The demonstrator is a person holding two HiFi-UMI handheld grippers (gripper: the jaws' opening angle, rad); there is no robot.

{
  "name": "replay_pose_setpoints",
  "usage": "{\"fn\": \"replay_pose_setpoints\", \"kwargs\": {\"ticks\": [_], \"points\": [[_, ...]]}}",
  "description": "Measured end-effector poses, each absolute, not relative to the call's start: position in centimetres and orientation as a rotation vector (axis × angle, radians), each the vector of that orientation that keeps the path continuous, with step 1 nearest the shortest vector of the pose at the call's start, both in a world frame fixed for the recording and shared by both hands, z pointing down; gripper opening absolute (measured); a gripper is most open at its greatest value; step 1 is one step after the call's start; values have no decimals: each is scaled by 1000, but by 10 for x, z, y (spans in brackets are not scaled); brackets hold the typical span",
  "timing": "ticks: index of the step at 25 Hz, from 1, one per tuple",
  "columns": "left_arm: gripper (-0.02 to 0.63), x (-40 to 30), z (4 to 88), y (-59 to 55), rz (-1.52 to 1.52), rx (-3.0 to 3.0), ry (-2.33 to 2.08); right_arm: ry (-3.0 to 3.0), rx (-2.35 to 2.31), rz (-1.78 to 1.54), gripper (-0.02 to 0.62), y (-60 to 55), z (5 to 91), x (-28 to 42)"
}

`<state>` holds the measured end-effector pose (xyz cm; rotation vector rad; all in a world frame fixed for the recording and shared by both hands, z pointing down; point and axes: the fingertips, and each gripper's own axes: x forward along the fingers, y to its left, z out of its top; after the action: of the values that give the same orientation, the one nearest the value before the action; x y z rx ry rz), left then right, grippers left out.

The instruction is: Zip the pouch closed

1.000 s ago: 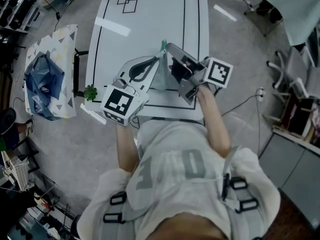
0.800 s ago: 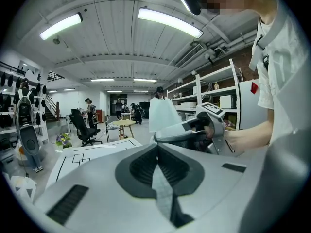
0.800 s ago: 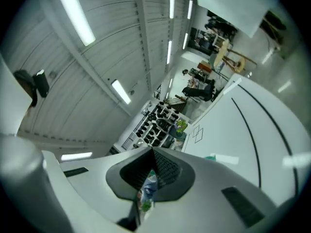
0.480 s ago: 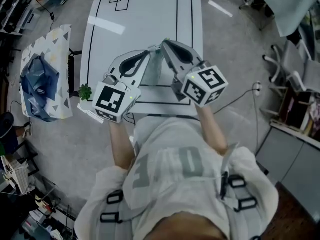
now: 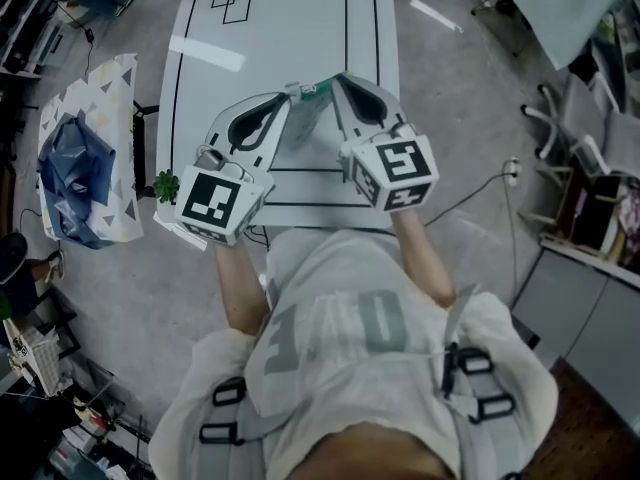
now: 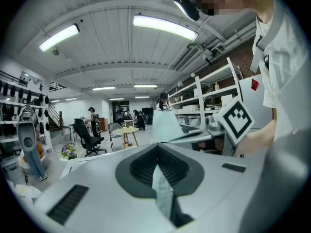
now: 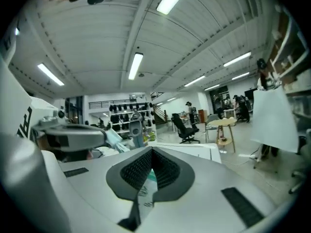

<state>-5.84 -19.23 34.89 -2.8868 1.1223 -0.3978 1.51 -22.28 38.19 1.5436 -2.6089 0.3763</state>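
The pouch [image 5: 303, 123] is a pale, slightly green-tinted bag, held up over the near half of the white table [image 5: 270, 28]. It hangs from its top edge between the two gripper tips. I cannot tell whether its lower edge touches the table.

Task status: I see no zip line in any view, so how far the zip is closed cannot be confirmed. Both grips sit close together at the top edge. I judge that the pouch is secured and the zip stroke is either short of its end or just about to start. What remains, in my estimate, is drawing the slider along the top edge while the other grip holds the fabric taut.

The left gripper [image 5: 291, 92] has its jaws pressed together on a pale strip of the pouch. The right gripper [image 5: 337, 80] also has its jaws pressed together, pinching pouch material that carries small print.

Pose: both grippers point away from the person and converge at the tips, forming a narrow V. Each is angled slightly below level. The marker cubes face the head camera, and both forearms extend forward from the torso.
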Motion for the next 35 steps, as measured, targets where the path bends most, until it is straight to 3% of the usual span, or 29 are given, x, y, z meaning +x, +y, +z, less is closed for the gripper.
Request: {"fn": "replay_pose_setpoints", "kwargs": {"ticks": [5,11,12,14,16,24,28,35], "points": [[8,-97,330,-194,-341,-2871,1227,-2704,1537,547,5,-221,383,39],[8,-94,321,-184,-373,-2854,1170,-3004,1152,1119,9,-218,355,-24],[8,-94,321,-182,-373,-2856,1164,-3029,1030,1289,23,-220,351,-37],[8,-95,321,-178,-375,-2860,1159,-3055,707,1614,209,-223,343,-60],[8,-98,322,-173,-383,-2861,1157,-3016,463,1818,209,-222,341,-75],[8,-94,333,-169,-488,-2834,1150,-2968,135,2008,207,-208,330,-87],[8,-88,324,-165,-452,-2851,1116,-2935,244,1939,207,-214,345,-89],[8,-82,325,-161,-464,-2843,1082,-2859,43,2076,207,-205,345,-87]]}}
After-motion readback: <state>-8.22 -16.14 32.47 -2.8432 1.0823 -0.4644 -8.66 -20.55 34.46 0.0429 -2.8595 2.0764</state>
